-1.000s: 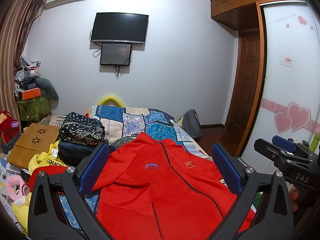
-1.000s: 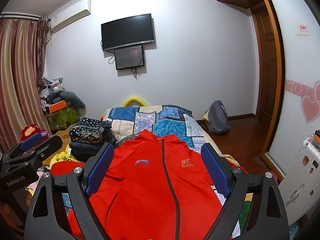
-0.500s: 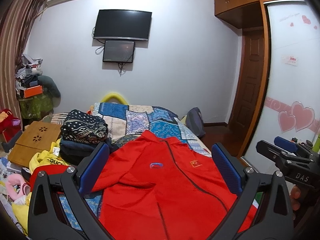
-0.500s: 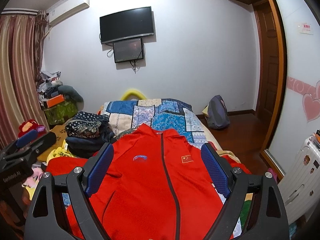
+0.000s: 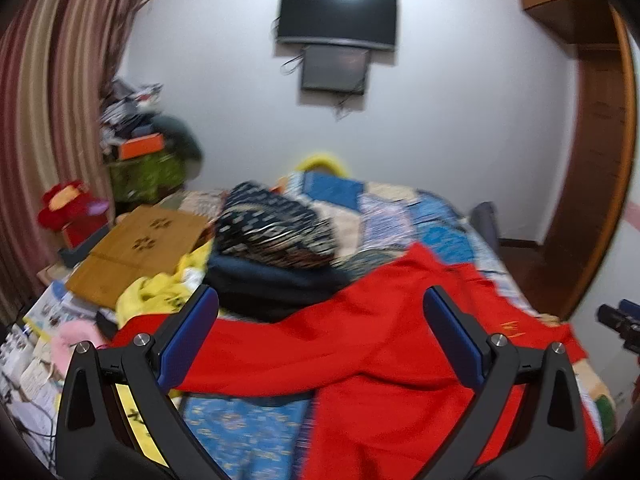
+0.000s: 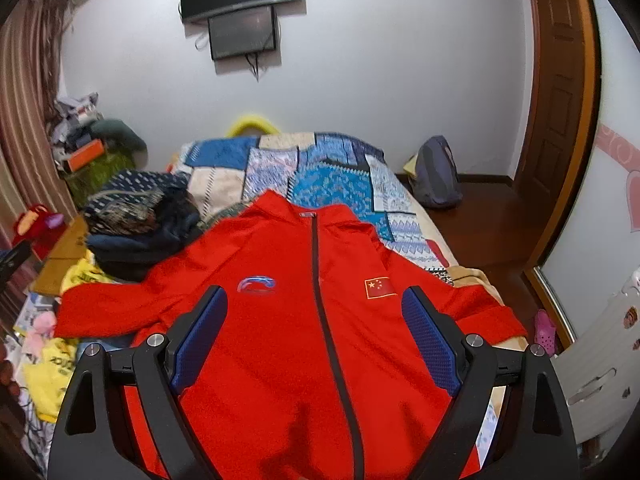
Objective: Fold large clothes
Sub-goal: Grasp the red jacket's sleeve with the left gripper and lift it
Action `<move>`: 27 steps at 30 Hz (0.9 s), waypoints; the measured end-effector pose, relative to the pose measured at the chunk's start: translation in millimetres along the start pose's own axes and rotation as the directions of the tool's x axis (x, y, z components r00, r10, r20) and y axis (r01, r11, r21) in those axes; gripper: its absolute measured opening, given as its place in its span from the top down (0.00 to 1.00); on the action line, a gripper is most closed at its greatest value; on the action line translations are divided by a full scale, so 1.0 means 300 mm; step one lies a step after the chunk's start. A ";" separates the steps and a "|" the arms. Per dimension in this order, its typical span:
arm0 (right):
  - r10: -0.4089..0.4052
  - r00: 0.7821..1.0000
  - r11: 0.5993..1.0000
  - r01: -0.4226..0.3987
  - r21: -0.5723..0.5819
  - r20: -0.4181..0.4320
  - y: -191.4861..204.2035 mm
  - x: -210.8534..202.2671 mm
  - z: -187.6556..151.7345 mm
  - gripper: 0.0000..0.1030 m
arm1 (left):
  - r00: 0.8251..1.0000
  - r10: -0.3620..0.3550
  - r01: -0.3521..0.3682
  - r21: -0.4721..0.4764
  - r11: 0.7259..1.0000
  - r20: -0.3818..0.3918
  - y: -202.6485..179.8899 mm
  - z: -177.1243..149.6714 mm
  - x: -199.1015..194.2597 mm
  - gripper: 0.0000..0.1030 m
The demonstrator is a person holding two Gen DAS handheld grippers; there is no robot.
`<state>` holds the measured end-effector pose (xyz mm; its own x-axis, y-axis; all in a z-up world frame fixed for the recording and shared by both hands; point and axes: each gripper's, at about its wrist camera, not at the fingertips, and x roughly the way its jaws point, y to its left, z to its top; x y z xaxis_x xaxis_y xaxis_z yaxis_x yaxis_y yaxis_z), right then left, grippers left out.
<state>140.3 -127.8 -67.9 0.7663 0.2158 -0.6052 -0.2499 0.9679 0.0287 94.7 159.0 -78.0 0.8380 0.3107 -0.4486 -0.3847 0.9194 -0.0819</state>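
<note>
Spread tongs [image 6: 314, 336] hover above the red jacket [image 6: 288, 320].

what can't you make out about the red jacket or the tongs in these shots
- Red jacket hem: cut off by the bottom edge and hidden behind the right tongs, right wrist view.
- Jacket zipper and chest logo: motion blur smears them, left wrist view; left tongs cover the lower part.
- Folded pile: what the garments are is too blurred to tell in both views.

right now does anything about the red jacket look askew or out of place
The red jacket lies front up and zipped on the patchwork bedspread, but its sleeve on the left gripper's side runs off over the clutter beside the folded clothes pile. Nothing looks damaged or spilled.
</note>
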 end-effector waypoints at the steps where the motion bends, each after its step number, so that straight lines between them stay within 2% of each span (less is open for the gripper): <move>1: -0.005 1.000 1.000 0.005 -0.012 -0.020 0.002 0.037 0.010 0.16 | 1.000 0.017 -0.017 -0.014 1.000 -0.020 0.036 -0.003 0.037 0.00; 4: -0.005 0.998 0.999 0.003 -0.041 -0.069 0.015 0.118 0.032 0.16 | 0.996 0.048 -0.053 -0.069 0.996 -0.080 0.164 -0.024 0.126 0.00; 8: -0.015 0.987 0.996 0.000 -0.092 -0.161 0.052 0.271 0.061 0.16 | 0.979 0.074 -0.105 -0.161 0.981 -0.188 0.354 -0.067 0.243 0.00; 14: -0.013 0.953 0.991 -0.028 -0.129 -0.303 0.105 0.461 0.056 0.17 | 0.922 0.069 -0.182 -0.269 0.946 -0.381 0.639 -0.178 0.392 0.00; 17: -0.018 0.934 0.989 -0.036 -0.143 -0.356 0.132 0.533 0.054 0.17 | 0.891 0.018 -0.198 -0.353 0.914 -0.453 0.757 -0.245 0.438 0.00; 19: -0.002 0.921 0.987 -0.060 -0.149 -0.389 0.153 0.563 0.048 0.17 | 0.872 -0.023 -0.212 -0.421 0.882 -0.489 0.839 -0.298 0.462 0.00; 23: 0.010 0.906 0.983 -0.086 -0.160 -0.424 0.190 0.615 0.050 0.18 | 0.852 -0.099 -0.224 -0.529 0.819 -0.514 0.939 -0.392 0.489 0.00; 25: 0.021 0.891 0.980 -0.107 -0.165 -0.454 0.211 0.650 0.050 0.25 | 0.845 -0.134 -0.223 -0.568 0.792 -0.518 0.976 -0.430 0.503 0.00; 27: 0.060 0.862 0.980 -0.147 -0.136 -0.503 0.219 0.684 0.043 0.31 | 0.840 -0.179 -0.214 -0.615 0.759 -0.512 1.004 -0.466 0.518 0.00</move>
<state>288.8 -18.1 -180.0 0.3485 0.1791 -0.9200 -0.4383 0.8988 0.0090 54.8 450.6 -296.8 0.5743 -0.0268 -0.8182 -0.7093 0.4827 -0.5137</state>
